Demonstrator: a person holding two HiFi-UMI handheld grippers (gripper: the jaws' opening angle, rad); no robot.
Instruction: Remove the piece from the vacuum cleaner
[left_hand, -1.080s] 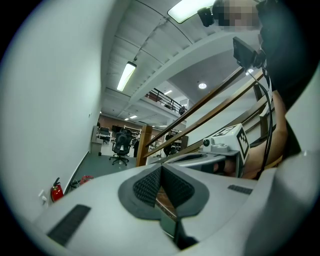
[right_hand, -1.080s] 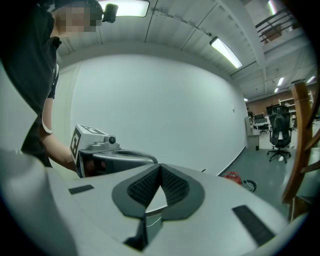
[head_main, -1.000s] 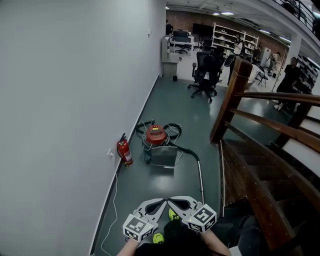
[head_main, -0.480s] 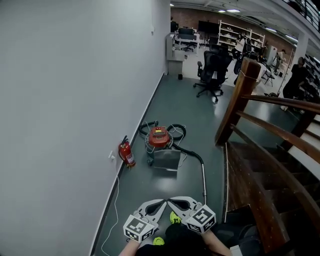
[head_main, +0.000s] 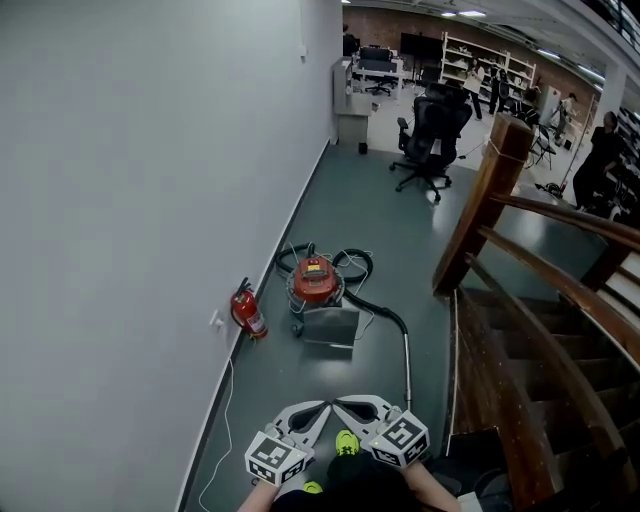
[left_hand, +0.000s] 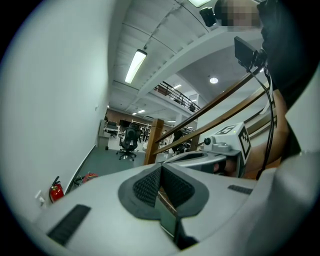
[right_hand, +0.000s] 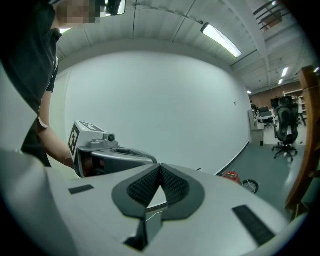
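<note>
The vacuum cleaner (head_main: 314, 279) stands on the floor by the wall, well ahead of me, with a red top and a metal body. A black hose (head_main: 378, 305) curls from it to a metal wand (head_main: 407, 365) lying on the floor. My left gripper (head_main: 325, 407) and right gripper (head_main: 340, 403) are held low at the bottom of the head view. Their tips almost meet, both are shut with nothing in them, and both are far short of the vacuum. In the left gripper view the pads (left_hand: 150, 182) are pressed together. The right gripper's pads (right_hand: 172, 185) also meet.
A red fire extinguisher (head_main: 247, 312) stands against the white wall left of the vacuum, with a white cable (head_main: 222, 420) trailing down the wall. A wooden staircase with a newel post (head_main: 480, 205) fills the right. Office chairs (head_main: 432, 135), shelves and people are far back.
The view has moved forward along the wall, and the vacuum sits slightly lower in the head view. Both grippers stay shut, side by side at the bottom.
</note>
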